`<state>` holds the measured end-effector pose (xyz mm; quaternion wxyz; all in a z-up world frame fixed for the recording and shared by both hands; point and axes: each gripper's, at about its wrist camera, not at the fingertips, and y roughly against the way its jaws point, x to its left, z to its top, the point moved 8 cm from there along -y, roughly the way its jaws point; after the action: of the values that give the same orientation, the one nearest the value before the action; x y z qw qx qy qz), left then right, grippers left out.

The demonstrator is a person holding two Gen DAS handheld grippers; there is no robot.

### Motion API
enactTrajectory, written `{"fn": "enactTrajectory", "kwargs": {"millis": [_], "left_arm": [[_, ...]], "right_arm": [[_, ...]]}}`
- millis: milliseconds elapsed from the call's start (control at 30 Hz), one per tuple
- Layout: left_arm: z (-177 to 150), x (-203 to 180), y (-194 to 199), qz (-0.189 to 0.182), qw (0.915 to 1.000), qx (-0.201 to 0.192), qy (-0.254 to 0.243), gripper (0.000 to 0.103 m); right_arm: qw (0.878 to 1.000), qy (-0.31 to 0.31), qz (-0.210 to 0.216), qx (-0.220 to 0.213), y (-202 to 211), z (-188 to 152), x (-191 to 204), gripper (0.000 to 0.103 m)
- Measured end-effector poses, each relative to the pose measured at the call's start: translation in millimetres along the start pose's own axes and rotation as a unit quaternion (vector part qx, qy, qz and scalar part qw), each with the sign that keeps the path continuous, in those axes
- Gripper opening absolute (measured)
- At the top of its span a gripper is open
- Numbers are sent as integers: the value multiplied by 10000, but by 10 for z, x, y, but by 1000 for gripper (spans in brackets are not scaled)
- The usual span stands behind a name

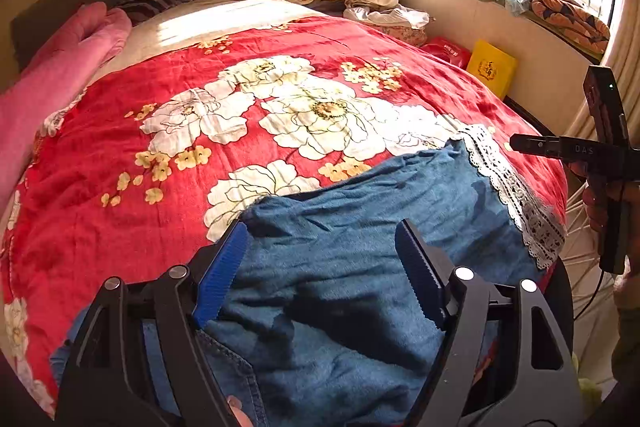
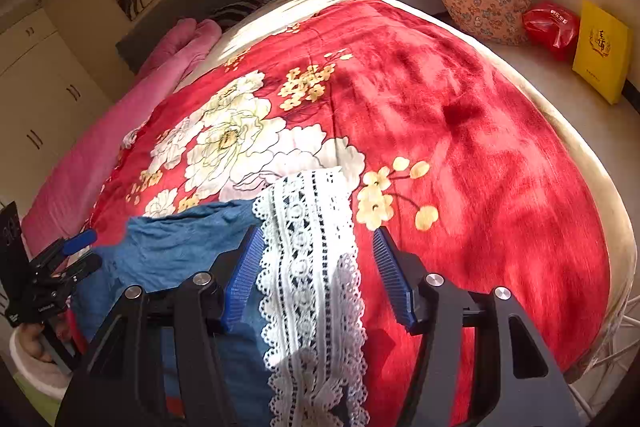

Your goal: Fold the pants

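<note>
We judge the soft blue denim-look pants with a white lace hem (image 1: pixel 360 227) to be light and limp: they will sag and crease wherever we lift them, so they want two holds at once rather than one. The cloth looks thin and grippy enough for ribbed pads, while the openwork white lace band (image 2: pixel 312 247) seems the delicate part, likely to snag or stretch, so we would pinch the blue fabric just beside it, or the stitched seam at the near end, instead of the lace itself. The pants lie rumpled on the red floral plush blanket (image 1: pixel 120 227) at the near edge of the bed, toward its right corner, with the lace end running toward that corner. Our left gripper (image 1: pixel 324 255) hovers over the crumpled blue body with its blue pads spread wide, pinching nothing. Our right gripper (image 2: pixel 318 259) is likewise spread apart, straddling the lace band without closing on it. The fabric is wrinkled, partly sunlit, partly shadowed.
</note>
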<state>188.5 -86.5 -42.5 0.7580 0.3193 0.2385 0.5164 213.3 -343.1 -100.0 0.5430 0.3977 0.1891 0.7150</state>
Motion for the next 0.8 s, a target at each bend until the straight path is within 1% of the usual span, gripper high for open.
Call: {"fn": "enactTrajectory", "kwargs": {"millis": [100,400,600,667,700,733,767,800], "left_arm": [[44,47,-74,87,10000,40,28,72],[74,128,-291,204,9996,208,16,75],[54,217,-528,303,9987,409,-11,76],[18,248,-644,309,9981,540,-22,76],[1,258,-696,285,9979,589,-19,76],[-22,266,-760,230,9976,655,-8,76],[-46,258,-820,128,9973,717,3,75],[-74,253,-881,-3,9969,789,39,67]], "right_arm": [[9999,-8,-87,79,-138,68,-67,57],[9995,-84,-41,315,-414,60,-126,57],[9992,-2,127,386,-511,46,-69,58],[9987,74,254,441,-541,21,-16,55],[9983,134,302,488,-559,0,21,49],[9979,223,307,525,-578,-19,60,41],[9974,314,304,568,-594,-41,92,36],[9971,361,323,585,-604,-56,115,30]]}}
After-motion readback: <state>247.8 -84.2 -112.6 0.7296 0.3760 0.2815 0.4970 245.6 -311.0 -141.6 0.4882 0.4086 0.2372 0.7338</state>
